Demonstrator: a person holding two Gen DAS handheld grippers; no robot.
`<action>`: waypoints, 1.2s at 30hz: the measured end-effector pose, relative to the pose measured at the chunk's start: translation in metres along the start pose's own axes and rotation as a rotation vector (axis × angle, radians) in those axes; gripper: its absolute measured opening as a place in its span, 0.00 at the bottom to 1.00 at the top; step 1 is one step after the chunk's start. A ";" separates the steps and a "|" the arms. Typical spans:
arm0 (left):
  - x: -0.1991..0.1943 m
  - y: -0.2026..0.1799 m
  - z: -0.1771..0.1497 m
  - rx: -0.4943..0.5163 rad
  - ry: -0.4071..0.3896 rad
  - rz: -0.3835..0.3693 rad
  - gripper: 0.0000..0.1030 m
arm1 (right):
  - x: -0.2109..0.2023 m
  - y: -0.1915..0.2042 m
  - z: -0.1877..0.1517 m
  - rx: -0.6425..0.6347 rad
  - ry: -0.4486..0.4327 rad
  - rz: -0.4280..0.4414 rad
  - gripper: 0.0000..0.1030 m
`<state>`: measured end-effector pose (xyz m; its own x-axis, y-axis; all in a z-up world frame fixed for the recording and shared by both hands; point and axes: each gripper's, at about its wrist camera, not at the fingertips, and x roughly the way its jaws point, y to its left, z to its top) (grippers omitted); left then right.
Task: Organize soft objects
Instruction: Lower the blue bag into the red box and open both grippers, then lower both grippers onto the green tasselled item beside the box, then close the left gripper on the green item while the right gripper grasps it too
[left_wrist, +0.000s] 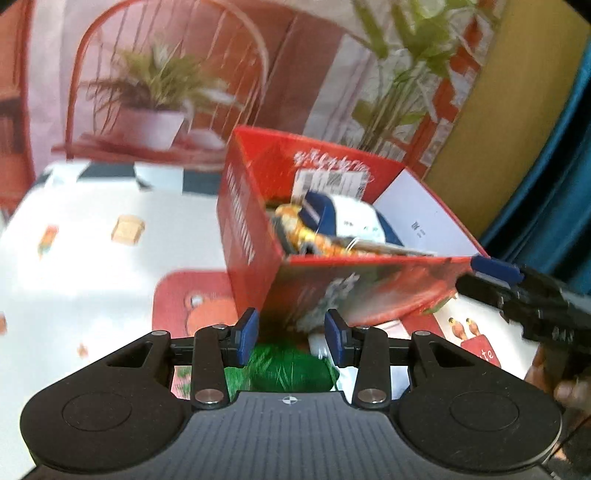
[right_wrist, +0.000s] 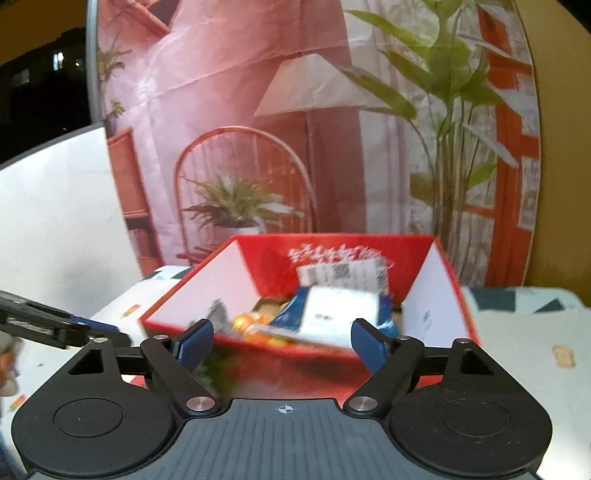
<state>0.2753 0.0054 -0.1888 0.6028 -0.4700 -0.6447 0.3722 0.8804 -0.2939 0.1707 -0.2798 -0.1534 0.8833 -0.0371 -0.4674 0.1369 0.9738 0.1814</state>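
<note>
An open red cardboard box (left_wrist: 255, 236) stands on the table just ahead of my left gripper (left_wrist: 291, 325). Inside lie a blue and white soft packet (left_wrist: 354, 218) and an orange patterned thing (left_wrist: 295, 221). A green fuzzy object (left_wrist: 291, 369) fills the gap low between the left pads, which seem to press on it. My right gripper (right_wrist: 282, 332) faces the box (right_wrist: 432, 306) from the near side, open with nothing between its fingers; the packet (right_wrist: 336, 310) lies beyond them. In the left wrist view the right gripper (left_wrist: 495, 269) reaches the box's right corner. The left gripper (right_wrist: 85, 326) shows at the left edge of the right wrist view.
A white tablecloth (left_wrist: 92, 266) with small prints covers the table, and a red bear picture (left_wrist: 195, 302) lies by the box. A printed backdrop (right_wrist: 258, 110) of a room stands right behind the box. A blue curtain (left_wrist: 554, 184) hangs at the right. A hand (left_wrist: 569, 387) holds the right gripper.
</note>
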 end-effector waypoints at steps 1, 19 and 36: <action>0.004 0.004 -0.004 -0.030 0.004 -0.005 0.40 | 0.000 0.002 -0.004 -0.006 0.016 0.007 0.77; 0.053 0.018 -0.032 -0.213 0.107 -0.085 0.39 | 0.037 0.027 -0.061 -0.022 0.257 0.054 0.73; 0.066 -0.001 -0.043 -0.226 0.155 -0.177 0.39 | 0.065 0.053 -0.083 -0.121 0.369 0.156 0.53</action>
<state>0.2839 -0.0238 -0.2614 0.4215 -0.6170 -0.6646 0.2852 0.7859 -0.5487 0.1980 -0.2123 -0.2460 0.6664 0.1746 -0.7248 -0.0589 0.9815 0.1822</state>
